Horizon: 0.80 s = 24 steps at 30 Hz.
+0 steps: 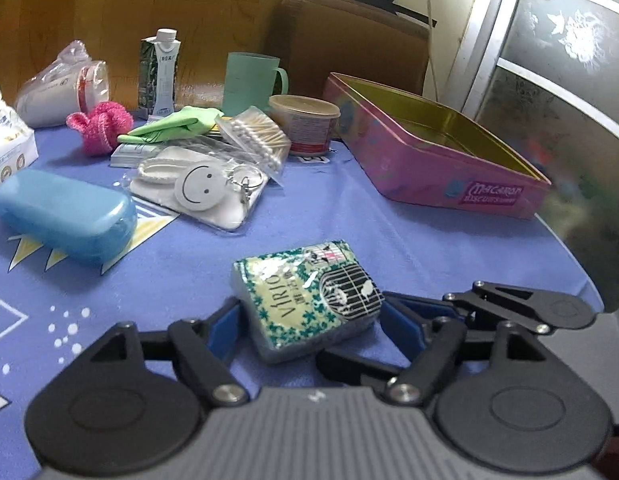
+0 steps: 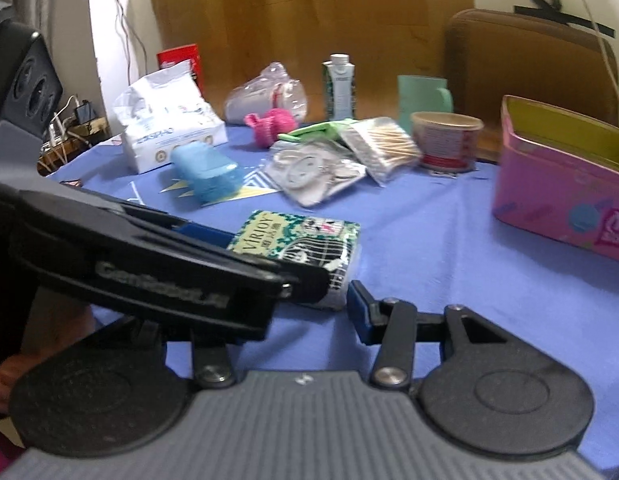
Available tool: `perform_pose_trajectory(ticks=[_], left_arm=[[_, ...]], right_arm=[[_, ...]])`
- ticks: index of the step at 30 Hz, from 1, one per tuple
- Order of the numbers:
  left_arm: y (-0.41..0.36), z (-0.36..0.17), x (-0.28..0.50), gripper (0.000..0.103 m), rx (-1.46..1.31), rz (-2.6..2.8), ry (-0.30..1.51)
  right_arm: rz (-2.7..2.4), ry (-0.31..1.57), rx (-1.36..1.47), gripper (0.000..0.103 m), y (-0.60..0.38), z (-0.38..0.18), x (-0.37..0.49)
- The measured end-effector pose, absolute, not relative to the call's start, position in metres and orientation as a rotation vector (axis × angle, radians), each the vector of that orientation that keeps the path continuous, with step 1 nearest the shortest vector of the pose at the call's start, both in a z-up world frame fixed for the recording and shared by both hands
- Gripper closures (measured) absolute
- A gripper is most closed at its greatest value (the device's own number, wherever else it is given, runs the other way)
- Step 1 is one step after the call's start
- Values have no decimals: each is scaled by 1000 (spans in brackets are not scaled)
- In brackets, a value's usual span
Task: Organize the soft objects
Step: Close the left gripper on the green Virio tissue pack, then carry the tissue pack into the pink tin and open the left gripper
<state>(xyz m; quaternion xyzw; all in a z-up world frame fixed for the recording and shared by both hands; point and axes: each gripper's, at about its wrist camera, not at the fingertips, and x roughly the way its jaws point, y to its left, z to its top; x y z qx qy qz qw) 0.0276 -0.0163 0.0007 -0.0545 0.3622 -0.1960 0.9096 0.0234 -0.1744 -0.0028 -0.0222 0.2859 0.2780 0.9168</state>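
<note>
A: Tissue pack [image 1: 305, 300] lies on the desk [image 1: 349, 220], between the left hand-held gripper's [image 1: 309, 322] open pads, untouched.

B: Right hand-held gripper [image 2: 309, 292]: open, empty, beside it. Tin [image 1: 441, 148] holds nothing; sorting looks unstarted.

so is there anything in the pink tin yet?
No, in the left wrist view the pink tin stands open and only its bare gold inside shows, while the tissue pack lies on the blue cloth.
</note>
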Motion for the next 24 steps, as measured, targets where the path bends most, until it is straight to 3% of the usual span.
perform_pose_trajectory(ticks=[2,4,5,7,8,17,24], left_arm=[[-5,4,26,24,-152,-388,748],[1,3,33,37,-197,-384,788],[1,2,36,37,-207,-378,807],[-5,8,39,40,-171,-360,797],[-11,13,41,41,-151,-363,788],[-96,84,86,41,-7,-500,557],[-161,76,137,41,-22,-592,537]], right_arm=[[588,584,-47,42,-176,-6,24],[612,571,-62,42,-174,-8,22],[625,565,-67,44,-173,-9,22],[629,545,-80,67,-170,-9,22],[618,538,-88,69,-169,-8,23],[452,331,-6,68,-228,39,46],[277,285,5,68,-289,54,79]])
